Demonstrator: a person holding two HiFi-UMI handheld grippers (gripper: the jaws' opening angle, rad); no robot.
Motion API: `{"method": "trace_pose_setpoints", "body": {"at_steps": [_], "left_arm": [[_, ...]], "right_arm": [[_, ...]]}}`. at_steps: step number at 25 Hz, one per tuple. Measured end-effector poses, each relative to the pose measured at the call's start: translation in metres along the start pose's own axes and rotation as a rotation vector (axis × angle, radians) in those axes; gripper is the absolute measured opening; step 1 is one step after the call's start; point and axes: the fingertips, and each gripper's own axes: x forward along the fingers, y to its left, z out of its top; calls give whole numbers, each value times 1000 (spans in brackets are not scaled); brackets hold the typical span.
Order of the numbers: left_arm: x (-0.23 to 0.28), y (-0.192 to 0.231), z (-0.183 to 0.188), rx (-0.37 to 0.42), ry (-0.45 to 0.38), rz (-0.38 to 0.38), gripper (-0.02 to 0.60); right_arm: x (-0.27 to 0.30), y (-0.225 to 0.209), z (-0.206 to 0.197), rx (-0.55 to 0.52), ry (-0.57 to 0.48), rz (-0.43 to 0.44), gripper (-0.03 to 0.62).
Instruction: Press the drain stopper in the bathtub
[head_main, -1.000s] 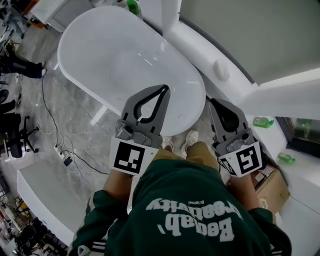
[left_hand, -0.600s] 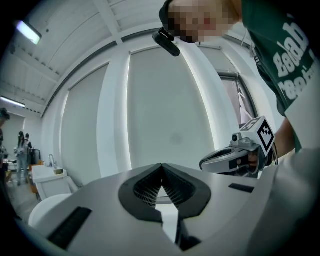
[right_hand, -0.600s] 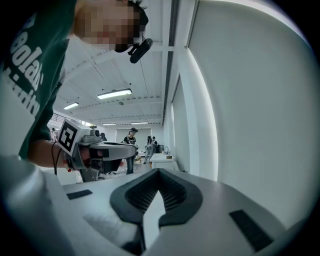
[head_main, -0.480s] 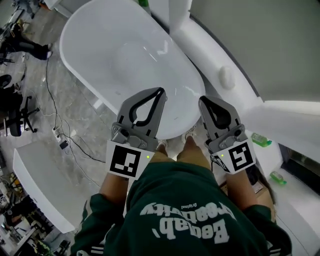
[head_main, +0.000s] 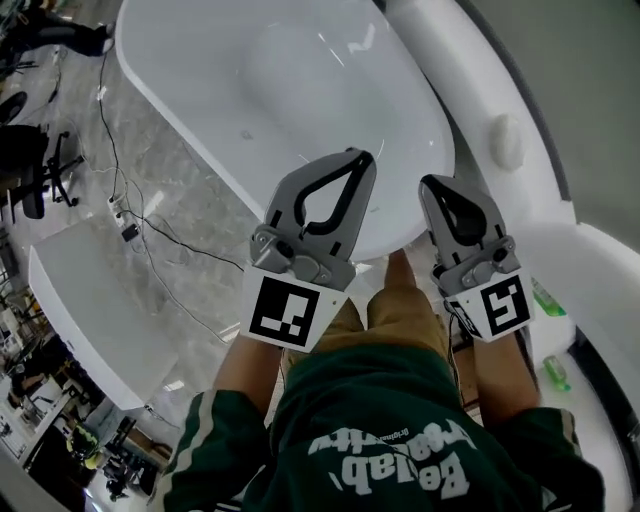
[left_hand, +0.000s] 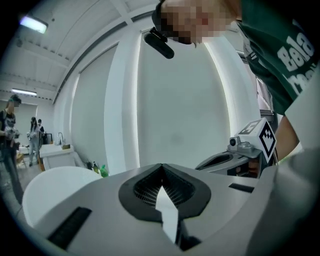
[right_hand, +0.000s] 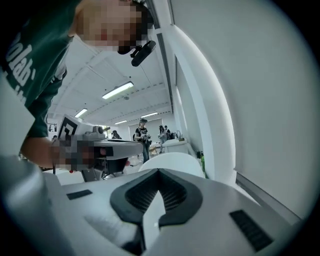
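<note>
The white oval bathtub (head_main: 300, 70) fills the top of the head view, and I cannot make out a drain stopper in its basin. Both grippers are held side by side in the air over the tub's near end. My left gripper (head_main: 362, 156) is shut with nothing in it, its tips above the near rim. My right gripper (head_main: 433, 184) is also shut and empty, just right of that rim. The left gripper view shows the shut jaws, the tub's rim (left_hand: 45, 187) at the left and the right gripper (left_hand: 242, 152). In the right gripper view the tub (right_hand: 172, 162) lies ahead.
Cables (head_main: 150, 225) and a power strip (head_main: 130, 232) lie on the marble floor left of the tub. A white counter (head_main: 85, 305) stands at the lower left. A curved white ledge with a round fitting (head_main: 503, 140) runs along the right. People stand in the far background (right_hand: 142, 132).
The person has come closer to the tub. Both grippers, still shut, now hang over the tub's near end instead of short of it.
</note>
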Motion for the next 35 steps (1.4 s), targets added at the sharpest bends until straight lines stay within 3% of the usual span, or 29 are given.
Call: {"method": "trace_pose_setpoints", "body": {"at_steps": [3, 7, 12, 17, 27, 35], "left_arm": [[6, 12, -64, -96, 25, -11, 9], [25, 35, -140, -126, 76, -1, 9], [33, 33, -203, -136, 130, -5, 9], [49, 20, -276, -259, 197, -30, 9], [83, 12, -378, -271, 334, -5, 9], [105, -6, -494, -289, 493, -25, 9]], "right_arm": [[22, -4, -42, 36, 25, -19, 14], [60, -18, -99, 66, 47, -51, 14], [84, -16, -163, 117, 111, -43, 14], [99, -33, -214, 138, 105, -40, 14], [127, -51, -272, 187, 104, -11, 14], [142, -70, -349, 210, 158, 7, 14]]}}
